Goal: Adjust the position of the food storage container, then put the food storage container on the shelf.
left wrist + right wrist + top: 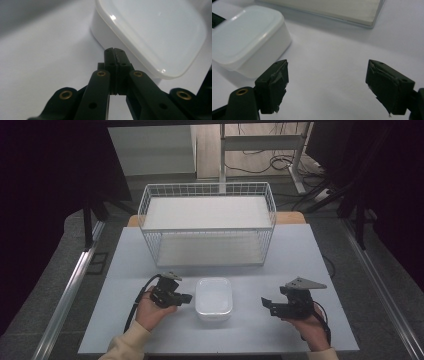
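Between your two grippers sits the white lidded plastic box [214, 298]: left gripper [187, 297], jaws together, nearly touches its side; right gripper [265, 304], jaws apart, stands farther off.

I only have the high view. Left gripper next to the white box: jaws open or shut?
Observer: Shut. In the left gripper view the left gripper has its pads pressed together, nothing between them.
Operator: Touching the box?
Observer: Its tips sit right at the white box's rim; I cannot tell if they touch.
Operator: And the right one?
Observer: The right gripper is wide open over bare table, with the box off to its side.
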`<state>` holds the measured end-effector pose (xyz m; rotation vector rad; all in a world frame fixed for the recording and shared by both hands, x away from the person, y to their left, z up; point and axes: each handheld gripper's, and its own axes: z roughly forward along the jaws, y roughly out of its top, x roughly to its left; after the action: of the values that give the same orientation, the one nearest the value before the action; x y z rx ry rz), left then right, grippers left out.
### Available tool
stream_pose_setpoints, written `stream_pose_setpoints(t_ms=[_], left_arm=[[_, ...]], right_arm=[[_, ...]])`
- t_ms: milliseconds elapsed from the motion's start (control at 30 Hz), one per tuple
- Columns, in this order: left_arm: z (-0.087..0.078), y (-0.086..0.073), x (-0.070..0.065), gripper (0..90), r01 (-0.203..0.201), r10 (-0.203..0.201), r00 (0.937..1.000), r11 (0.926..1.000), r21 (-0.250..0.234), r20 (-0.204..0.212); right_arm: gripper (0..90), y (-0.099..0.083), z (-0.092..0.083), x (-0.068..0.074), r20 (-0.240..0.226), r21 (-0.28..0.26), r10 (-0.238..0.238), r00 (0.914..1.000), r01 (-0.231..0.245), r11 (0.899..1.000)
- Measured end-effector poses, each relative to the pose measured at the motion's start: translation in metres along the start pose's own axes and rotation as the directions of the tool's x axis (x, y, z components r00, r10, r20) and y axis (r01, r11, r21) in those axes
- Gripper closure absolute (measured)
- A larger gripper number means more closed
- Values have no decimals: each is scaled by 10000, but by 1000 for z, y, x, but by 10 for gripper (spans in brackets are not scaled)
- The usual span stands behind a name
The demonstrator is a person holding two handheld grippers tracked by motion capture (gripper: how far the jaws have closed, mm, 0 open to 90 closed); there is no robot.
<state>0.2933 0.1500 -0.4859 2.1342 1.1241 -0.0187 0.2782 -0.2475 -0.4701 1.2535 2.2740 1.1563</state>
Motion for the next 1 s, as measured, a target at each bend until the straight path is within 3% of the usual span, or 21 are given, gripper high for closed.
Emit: stream_pose_setpoints(t_ms=[100, 133, 167, 200, 267, 400, 867, 1000], left_arm=[[-18, 2, 1, 818, 218, -213, 9997, 9963, -826, 74], [-18, 2, 1, 752, 218, -213, 9997, 9963, -826, 74], [-23, 2, 0, 752, 252, -246, 9997, 9944, -1027, 75], [-28, 3, -2, 593, 271, -268, 9996, 9918, -1252, 45], [-34, 3, -3, 484, 380, -377, 9993, 9886, -1455, 47], [-43, 0, -4, 388, 629, -608, 9980, 9813, -1821, 167], [-44, -7, -1, 300, 705, -668, 9974, 9801, -1858, 264], [-47, -7, -1, 288, 743, -703, 9972, 9769, -2003, 271]], right_arm=[[183, 3, -2, 2, -268, -349, 140, 9995, -150, 9993], [183, 3, -2, 2, -268, -349, 140, 9995, -150, 9993], [183, 4, -2, 2, -317, -435, 132, 9994, -145, 9989], [183, 6, -3, 5, -466, -609, 158, 9988, -186, 9980], [183, 7, -3, 7, -533, -679, 119, 9985, -155, 9976], [192, 8, -2, 9, -760, -801, 117, 9970, -178, 9966], [213, 10, -1, 5, -1093, -868, 269, 9936, -365, 9956], [213, 12, -2, 6, -1195, -868, 547, 9913, -653, 9941]])
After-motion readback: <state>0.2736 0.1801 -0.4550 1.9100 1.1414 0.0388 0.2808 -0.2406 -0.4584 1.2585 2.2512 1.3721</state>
